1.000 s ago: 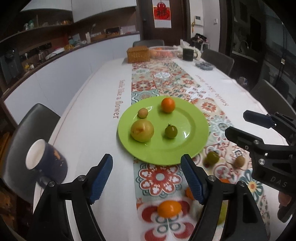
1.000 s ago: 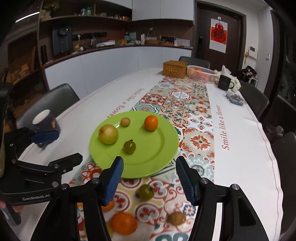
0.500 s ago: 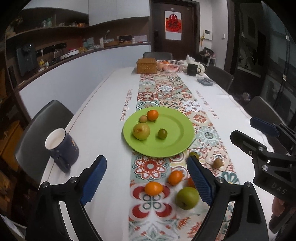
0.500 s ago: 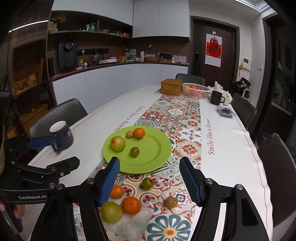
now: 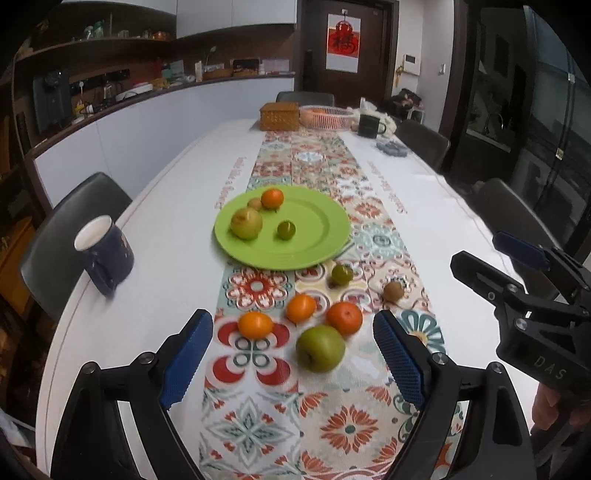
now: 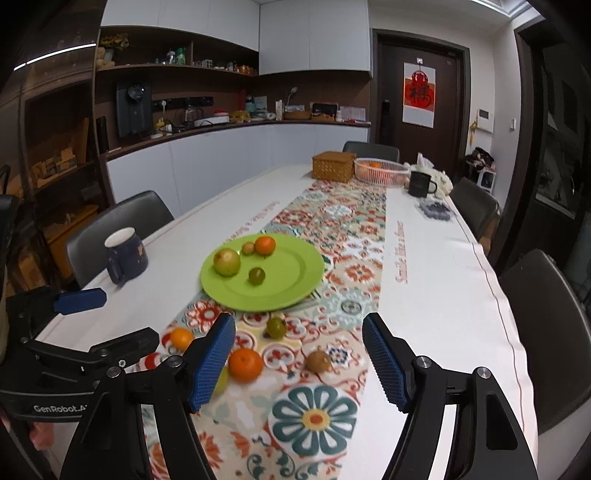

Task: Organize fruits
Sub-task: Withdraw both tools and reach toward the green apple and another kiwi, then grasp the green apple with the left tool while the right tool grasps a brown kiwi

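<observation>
- Our left gripper (image 5: 293, 356) is spread wide, having just opened further, holding nothing.
- Our right gripper (image 6: 299, 363) has just been opening, gripping nothing.

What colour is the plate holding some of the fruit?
Bright lime green; the plate shows best in the left wrist view.

Dark door (image 6: 419, 110), white cabinets (image 6: 314, 35) — shelves (image 6: 173, 68) perhaps cluttered.

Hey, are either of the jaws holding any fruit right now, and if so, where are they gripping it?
Nothing is held. The left gripper and right gripper are both open and empty, their jaws having just been opening, above the loose fruit on the table runner.
</observation>
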`<state>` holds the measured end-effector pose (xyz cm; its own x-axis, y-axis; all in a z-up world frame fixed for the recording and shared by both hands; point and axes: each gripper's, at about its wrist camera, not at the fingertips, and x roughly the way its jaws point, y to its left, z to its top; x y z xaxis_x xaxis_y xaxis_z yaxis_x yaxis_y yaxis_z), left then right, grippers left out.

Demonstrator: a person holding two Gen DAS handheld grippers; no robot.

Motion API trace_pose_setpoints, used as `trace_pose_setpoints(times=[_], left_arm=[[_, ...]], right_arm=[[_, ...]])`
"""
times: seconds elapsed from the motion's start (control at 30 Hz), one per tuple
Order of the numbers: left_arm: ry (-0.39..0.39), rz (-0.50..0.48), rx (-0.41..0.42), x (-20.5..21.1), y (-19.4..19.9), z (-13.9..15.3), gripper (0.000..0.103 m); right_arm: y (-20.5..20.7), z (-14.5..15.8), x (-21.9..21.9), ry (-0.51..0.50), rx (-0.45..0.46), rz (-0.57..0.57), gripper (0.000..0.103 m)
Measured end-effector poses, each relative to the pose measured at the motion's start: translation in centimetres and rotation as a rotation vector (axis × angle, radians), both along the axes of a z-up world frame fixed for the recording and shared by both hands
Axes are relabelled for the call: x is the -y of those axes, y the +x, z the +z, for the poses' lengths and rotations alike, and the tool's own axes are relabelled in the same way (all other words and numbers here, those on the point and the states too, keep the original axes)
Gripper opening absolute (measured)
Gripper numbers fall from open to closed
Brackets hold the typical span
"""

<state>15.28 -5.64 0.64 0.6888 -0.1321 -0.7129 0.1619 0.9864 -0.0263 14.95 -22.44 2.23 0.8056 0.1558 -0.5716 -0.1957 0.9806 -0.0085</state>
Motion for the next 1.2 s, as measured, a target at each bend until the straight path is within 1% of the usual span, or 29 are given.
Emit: trace_pose_setpoints(times=[0.1,0.23,0.33,0.57,0.83,0.9,1.03,1.2], left_arm=[[0.001,-0.003,-0.020,0.5,-0.1,-1.2,0.089],[0.037,-0.012,-0.036,1.2,0.0,-2.9,0.089],[0.045,-0.024,-0.056,1.5,0.2,-4.2,0.089],[0.066,-0.049,-0.083,2.3,1.5,-6.7,0.089],[0.091,-0.056,-0.115,2.9,3.1,-8.9,0.087],[0.090,-0.056,-0.121,2.9,3.4,-9.2,0.083],[0.085,-0.064,-0.129,3.1,3.9,-9.6,0.079],[0.076,-0.082,-0.131,3.3,4.3,-9.9,0.067]], right_arm=[[-0.2,-1.1,0.4,-0.016,-0.020,-0.011,0.072],[0.0,-2.7,0.7,-0.027,-0.049,-0.021,0.072],[0.4,-3.8,1.0,-0.029,-0.075,-0.023,0.072],[2.3,-7.0,1.0,-0.034,-0.156,-0.020,0.072],[4.5,-9.4,0.7,-0.051,-0.205,-0.013,0.071],[5.1,-9.9,0.7,-0.053,-0.214,-0.014,0.071],[6.4,-10.7,0.7,-0.056,-0.231,-0.019,0.065],[7.8,-11.7,0.8,-0.052,-0.257,-0.030,0.058]])
